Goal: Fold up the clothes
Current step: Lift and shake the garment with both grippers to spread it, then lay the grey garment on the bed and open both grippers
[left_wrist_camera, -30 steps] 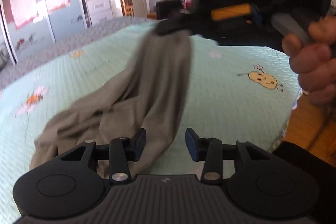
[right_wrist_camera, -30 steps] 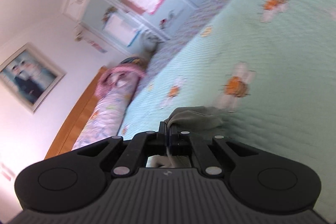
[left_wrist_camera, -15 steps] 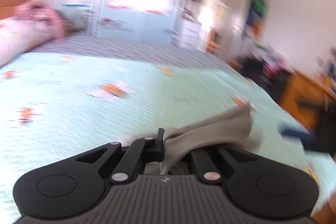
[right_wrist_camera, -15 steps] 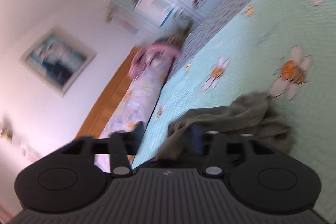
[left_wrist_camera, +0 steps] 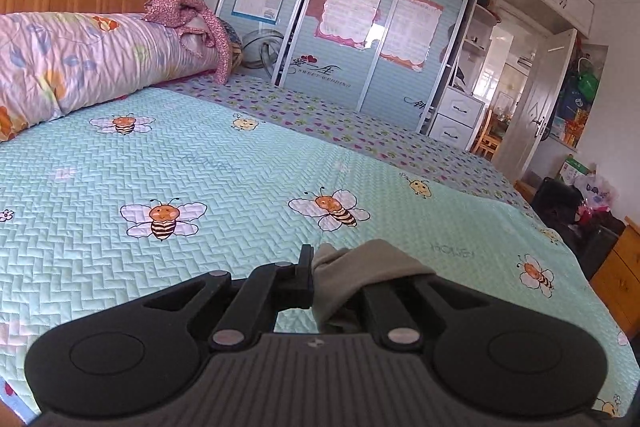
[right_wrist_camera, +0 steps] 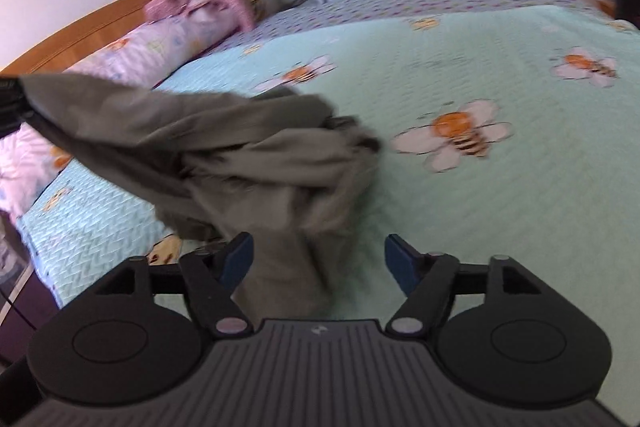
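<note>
Across the bed (left_wrist_camera: 240, 163), a mint quilt printed with bees is spread, with a rolled floral duvet (left_wrist_camera: 80, 55) against the wooden headboard and a sliding wardrobe (left_wrist_camera: 360, 19) behind. One edge of a grey-brown garment (right_wrist_camera: 248, 155) is pinched in the left claw (left_wrist_camera: 314, 277), whose jaws are shut tight on the fabric. From there the cloth is stretched in a taut band toward the left edge of the right wrist view, while the rest lies bunched on the quilt just ahead of the right claw (right_wrist_camera: 318, 261). That claw has just been opening; its blue pads stand wide, with a fold of cloth between them but not pressed. The garment is judged light, limp and easily dragged (it sags wherever unsupported), so a hem or corner, rather than the crumpled middle, is best taken for a clean fold.
</note>
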Demonstrator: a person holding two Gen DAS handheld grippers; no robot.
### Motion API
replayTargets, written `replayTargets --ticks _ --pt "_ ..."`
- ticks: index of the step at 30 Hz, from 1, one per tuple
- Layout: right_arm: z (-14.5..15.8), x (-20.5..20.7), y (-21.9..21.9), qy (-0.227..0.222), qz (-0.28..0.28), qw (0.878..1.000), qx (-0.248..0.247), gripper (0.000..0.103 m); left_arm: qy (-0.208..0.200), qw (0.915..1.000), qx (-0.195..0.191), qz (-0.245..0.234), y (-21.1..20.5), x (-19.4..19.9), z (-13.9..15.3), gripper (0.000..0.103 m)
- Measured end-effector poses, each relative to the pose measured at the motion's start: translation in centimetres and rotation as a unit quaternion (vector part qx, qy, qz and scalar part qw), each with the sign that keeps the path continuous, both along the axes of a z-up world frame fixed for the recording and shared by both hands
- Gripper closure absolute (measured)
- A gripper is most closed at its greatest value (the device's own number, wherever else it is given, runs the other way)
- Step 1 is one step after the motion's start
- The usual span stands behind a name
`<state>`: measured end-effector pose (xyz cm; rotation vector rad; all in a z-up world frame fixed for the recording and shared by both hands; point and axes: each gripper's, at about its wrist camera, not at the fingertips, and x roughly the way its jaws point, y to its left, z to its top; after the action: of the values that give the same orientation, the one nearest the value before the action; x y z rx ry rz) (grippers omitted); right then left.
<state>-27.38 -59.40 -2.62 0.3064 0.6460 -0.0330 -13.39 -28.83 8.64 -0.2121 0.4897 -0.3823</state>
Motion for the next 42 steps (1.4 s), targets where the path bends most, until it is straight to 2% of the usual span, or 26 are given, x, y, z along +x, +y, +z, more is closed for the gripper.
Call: replayTargets --ticks 3,5,6,9,14,18,21,25,27,29,31,33,35,37,40,42 --pt "-0.9 1.9 0.8 0.009 0.001 1.000 -0.007 0.028 0.006 0.9999 -0.002 0.013 1.0 -0.3 -0.1 0.101" --pt "-1.3 3.2 0.6 0.023 0.001 1.000 -0.001 0.062 0.011 0.9997 -0.002 0.023 1.7 -0.3 -0.1 0.101" --pt "-1.2 3.3 0.1 0.027 -0.004 1.000 0.013 0.096 0.012 0.9996 -0.001 0.027 2.0 -0.3 -0.1 0.101" --pt "0.2 2.2 -1.2 -0.007 -0.031 0.999 0.039 0.096 0.008 0.9994 0.006 0.034 2.4 -0.3 0.2 0.101" --pt "5.3 -1.8 -3.8 -0.091 -0.083 0.992 0.018 0.096 0.028 0.9990 0.027 0.022 1.7 -0.5 -0.6 0.101" --pt "8.8 -5.4 -6.3 -0.140 -0.132 0.981 -0.005 0.096 0.069 0.9969 0.039 -0.002 0.4 -0.4 -2.9 0.101" --pt "10.2 -7.6 -8.1 -0.157 -0.165 0.974 -0.017 0.097 0.125 0.9903 0.052 -0.034 -0.8 -0.3 -5.9 0.101" --pt "8.3 -9.4 -10.2 -0.127 -0.205 0.970 -0.032 0.097 0.217 0.9677 0.076 -0.104 -3.0 -1.5 -10.9 0.101" --pt "6.1 -9.9 -11.4 -0.096 -0.227 0.969 -0.028 0.097 0.234 0.9570 0.091 -0.145 -4.1 -2.8 -12.4 0.100" --pt "4.1 -10.4 -12.4 -0.064 -0.243 0.968 -0.022 0.097 0.234 0.9486 0.113 -0.181 -4.8 -4.0 -12.8 0.099" --pt "2.4 -10.7 -13.0 -0.031 -0.246 0.969 -0.012 0.097 0.215 0.9487 0.123 -0.196 -4.6 -4.7 -12.1 0.098" --pt "0.9 -11.1 -13.3 -0.004 -0.247 0.969 -0.001 0.096 0.207 0.9505 0.109 -0.204 -3.7 -4.5 -11.0 0.090" --pt "-0.1 -11.4 -13.3 0.008 -0.245 0.970 0.006 0.096 0.211 0.9530 0.086 -0.200 -2.6 -4.0 -9.9 0.065" --pt "-0.9 -11.4 -13.4 0.016 -0.245 0.969 0.012 0.095 0.212 0.9573 0.074 -0.182 -1.8 -3.5 -8.8 0.052" --pt "-1.6 -11.1 -13.6 0.025 -0.250 0.968 0.022 0.091 0.218 0.9615 0.074 -0.149 -0.8 -3.1 -8.5 0.047" --pt "-2.1 -11.3 -13.9 0.031 -0.257 0.966 0.025 0.087 0.235 0.9604 0.072 -0.132 -0.3 -3.0 -8.6 0.046"
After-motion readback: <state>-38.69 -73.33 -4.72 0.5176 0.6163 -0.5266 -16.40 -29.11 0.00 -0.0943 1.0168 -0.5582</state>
